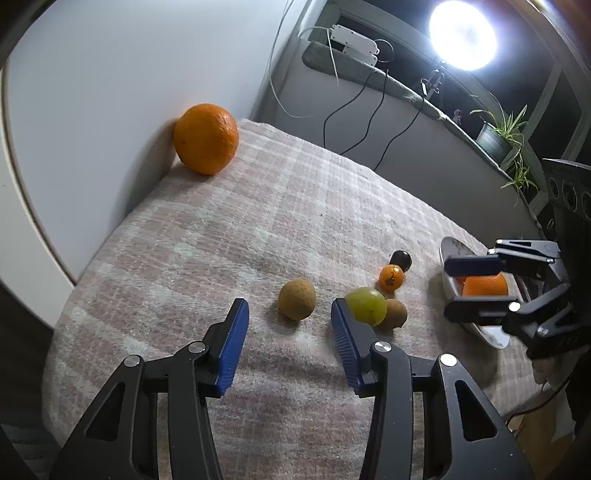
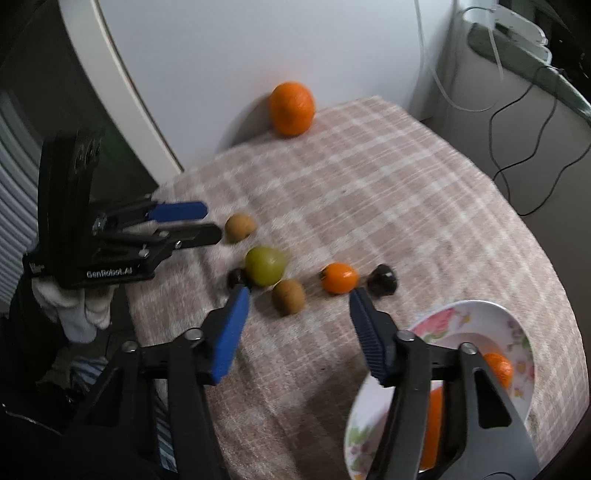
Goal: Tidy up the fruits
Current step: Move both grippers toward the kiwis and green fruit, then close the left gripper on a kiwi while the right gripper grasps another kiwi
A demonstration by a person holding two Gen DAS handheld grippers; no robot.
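My left gripper is open low over the checked cloth, with a brown kiwi just beyond its blue pads, untouched. To the right lie a green fruit, a second kiwi, a small orange fruit and a dark fruit. A big orange rests against the back wall. My right gripper hangs open and empty above the second kiwi, beside the flowered plate that holds an orange. The left gripper shows at the left.
The cloth-covered table ends at a white wall on the left and drops off at the near and right edges. Cables, a bright lamp and a potted plant stand behind. A white-gloved hand holds the left gripper.
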